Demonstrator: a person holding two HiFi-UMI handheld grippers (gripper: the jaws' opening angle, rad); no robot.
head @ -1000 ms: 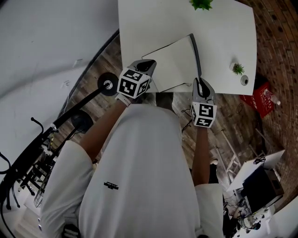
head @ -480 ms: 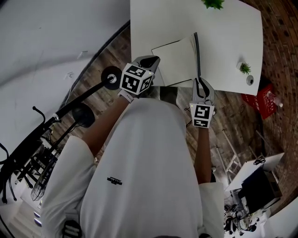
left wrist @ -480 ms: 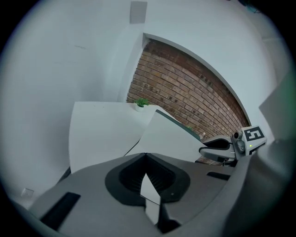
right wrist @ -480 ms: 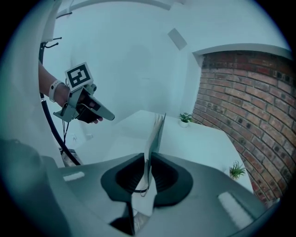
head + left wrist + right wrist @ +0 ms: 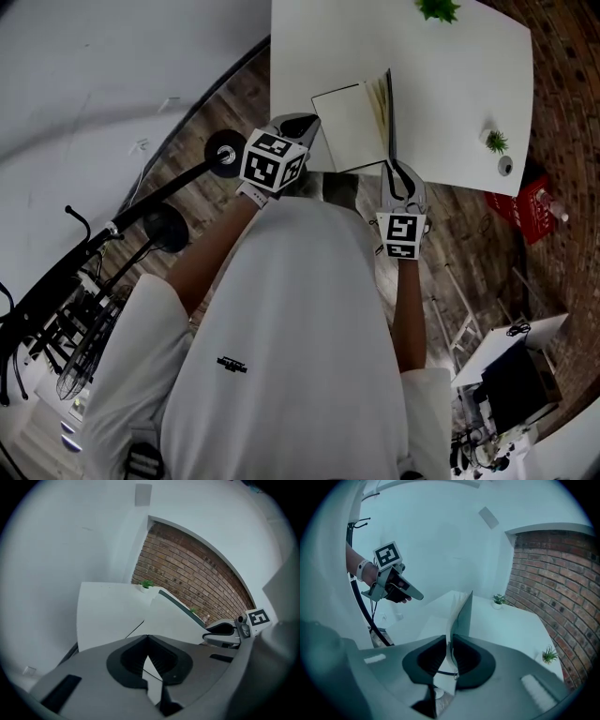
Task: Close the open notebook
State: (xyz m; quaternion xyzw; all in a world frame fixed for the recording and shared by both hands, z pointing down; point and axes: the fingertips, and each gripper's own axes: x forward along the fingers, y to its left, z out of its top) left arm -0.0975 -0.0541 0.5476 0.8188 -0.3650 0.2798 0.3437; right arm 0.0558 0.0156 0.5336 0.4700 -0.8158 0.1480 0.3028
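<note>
The notebook [image 5: 349, 127] lies open on the white table [image 5: 450, 75], its left pages flat. Its dark cover [image 5: 388, 103] and a few pages stand upright along the spine. My right gripper [image 5: 401, 180] is shut on the near edge of that raised cover, which runs up between the jaws in the right gripper view [image 5: 451, 641]. My left gripper [image 5: 298, 126] hovers by the notebook's left edge at the table's near side. Its jaws meet at the tips in the left gripper view [image 5: 148, 639], with nothing seen between them. The raised cover [image 5: 180, 609] also shows there.
Two small potted plants [image 5: 438, 9] [image 5: 495, 142] stand at the table's far and right edges. A black stand [image 5: 221, 155] is left of the table, a red crate [image 5: 530, 202] on the floor to the right. A brick wall [image 5: 553, 583] is behind.
The right gripper has swung the cover from leaning out to the right to standing upright, moving left with it. The left gripper has stayed beside the notebook's left edge.
</note>
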